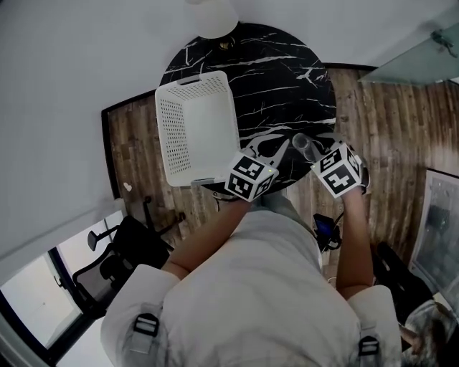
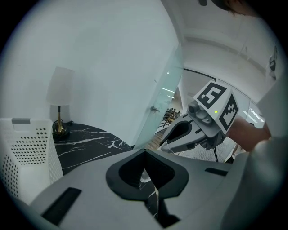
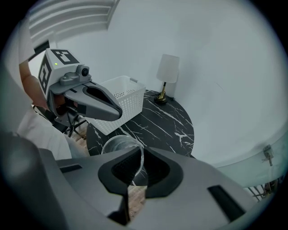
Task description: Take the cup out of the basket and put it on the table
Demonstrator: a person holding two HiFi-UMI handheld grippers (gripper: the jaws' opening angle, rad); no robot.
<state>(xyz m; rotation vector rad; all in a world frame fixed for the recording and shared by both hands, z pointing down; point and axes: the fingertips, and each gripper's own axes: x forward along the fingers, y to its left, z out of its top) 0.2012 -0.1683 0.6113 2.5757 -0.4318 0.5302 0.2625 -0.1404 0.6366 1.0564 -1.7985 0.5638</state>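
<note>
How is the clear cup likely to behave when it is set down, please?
The clear cup looks thin-walled, so probably light, rigid, perhaps fragile. The right claw pinches just one wall, so it may pivot or slip. Seemingly empty, it could tip easily on the marble-patterned table.

basket (image 1: 169, 133) on table (image 1: 281, 77), lamp (image 1: 214, 16) behind it

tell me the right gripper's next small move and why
Probably lower the cup onto the table, a bit in from the edge: the right gripper is shut on its wall, out of the basket, near the table's edge.
</note>
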